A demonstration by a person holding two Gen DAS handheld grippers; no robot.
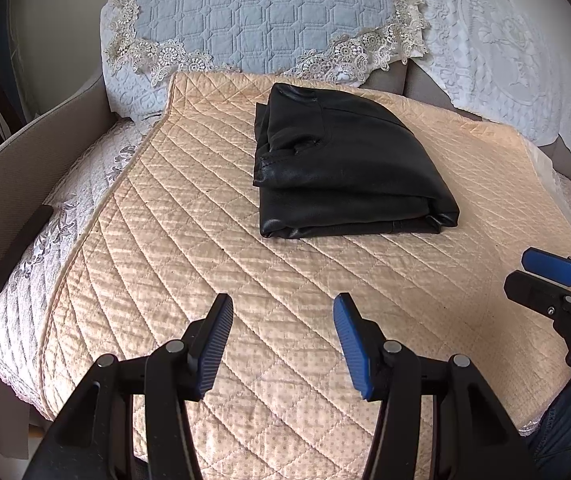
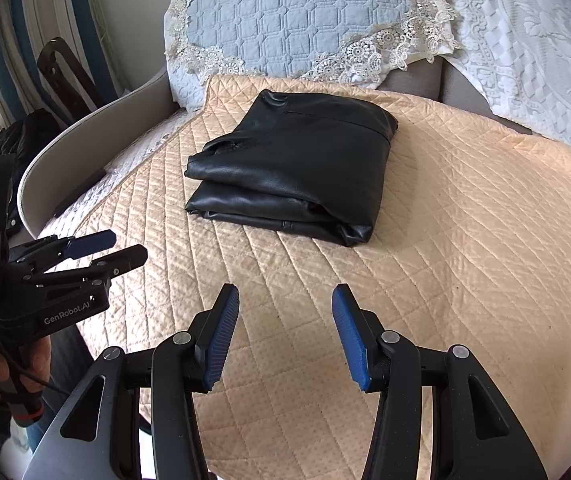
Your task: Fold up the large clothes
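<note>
Bright, soft daylight, sharp focus, faint shadows, strong fisheye bending and dark corners.

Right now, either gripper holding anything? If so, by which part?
Nothing held. Left gripper and right gripper are both open and empty above the beige quilted cover; the folded black leather garment lies untouched ahead.

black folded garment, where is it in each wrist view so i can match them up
Left wrist: the black folded garment lies right of centre in the upper half, on the beige quilted mat.
Right wrist: it lies near the centre, upper half, on the same mat.
Shared landmark: the blue lace-edged cushion behind it.
</note>
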